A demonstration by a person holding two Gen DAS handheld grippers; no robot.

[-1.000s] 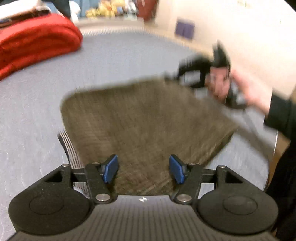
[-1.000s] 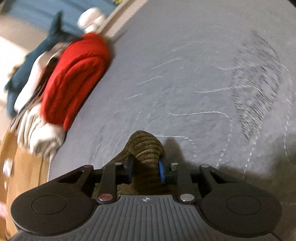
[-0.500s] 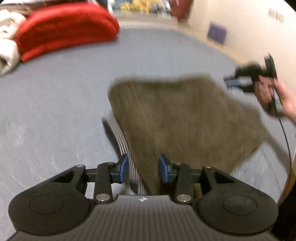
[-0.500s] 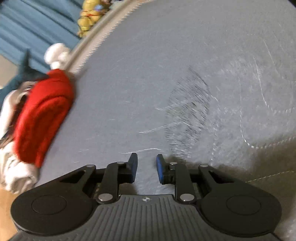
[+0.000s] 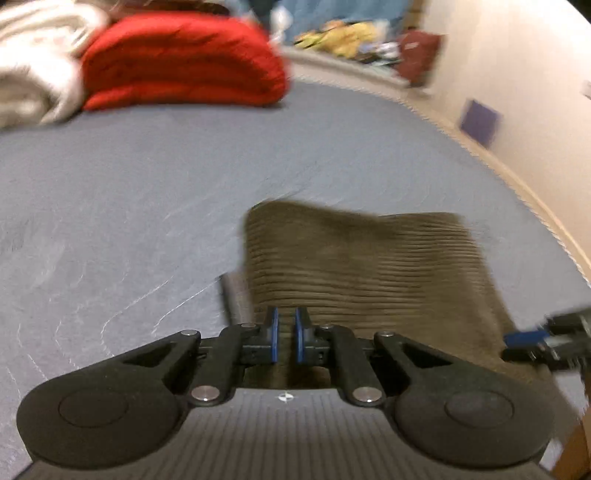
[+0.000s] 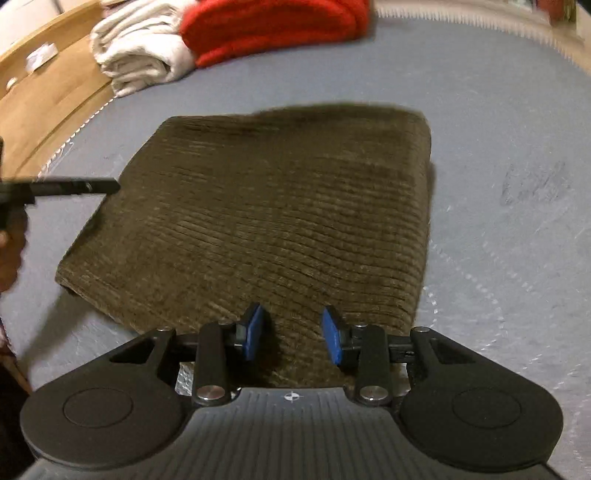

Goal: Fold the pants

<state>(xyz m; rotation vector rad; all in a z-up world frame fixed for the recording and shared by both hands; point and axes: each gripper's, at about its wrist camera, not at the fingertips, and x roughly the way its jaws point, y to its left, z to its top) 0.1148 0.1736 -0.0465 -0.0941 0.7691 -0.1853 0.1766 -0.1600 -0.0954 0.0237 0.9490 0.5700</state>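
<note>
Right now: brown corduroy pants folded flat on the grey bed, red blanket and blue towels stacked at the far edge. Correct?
One error: the towels are white, not blue, as the right wrist view shows. The rest holds: brown corduroy pants folded flat on the grey bed, red blanket beside the towels at the far edge.

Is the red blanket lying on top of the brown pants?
No, the red blanket sits far back beside white towels, apart from the brown pants.
</note>
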